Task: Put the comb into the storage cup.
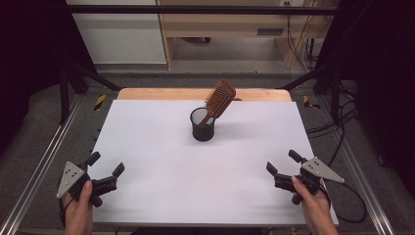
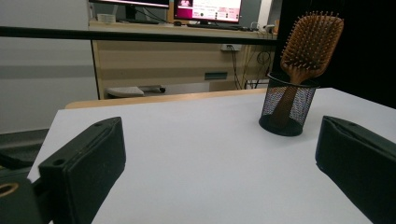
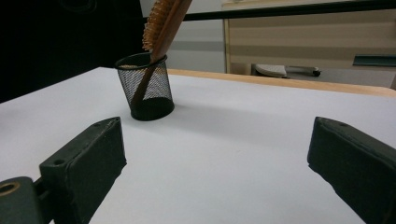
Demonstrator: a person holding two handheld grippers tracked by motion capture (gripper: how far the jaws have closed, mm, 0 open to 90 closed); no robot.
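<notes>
Both jaws spread and empty, the left hand-held gripper (image 1: 104,171) and right hand-held gripper (image 1: 282,168) rest at the bench's (image 1: 161,176) near corners. Well ahead, between them, a wooden hairbrush (image 1: 219,99) leans handle-down in a black mesh cup (image 1: 202,126); reaching comes next, likely a pinch on the brush head.

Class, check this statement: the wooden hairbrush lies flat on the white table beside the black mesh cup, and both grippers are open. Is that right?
Not quite. The wooden hairbrush stands handle-down inside the black mesh cup, leaning on its rim, as the high view shows. The left gripper and right gripper are indeed open.
</notes>
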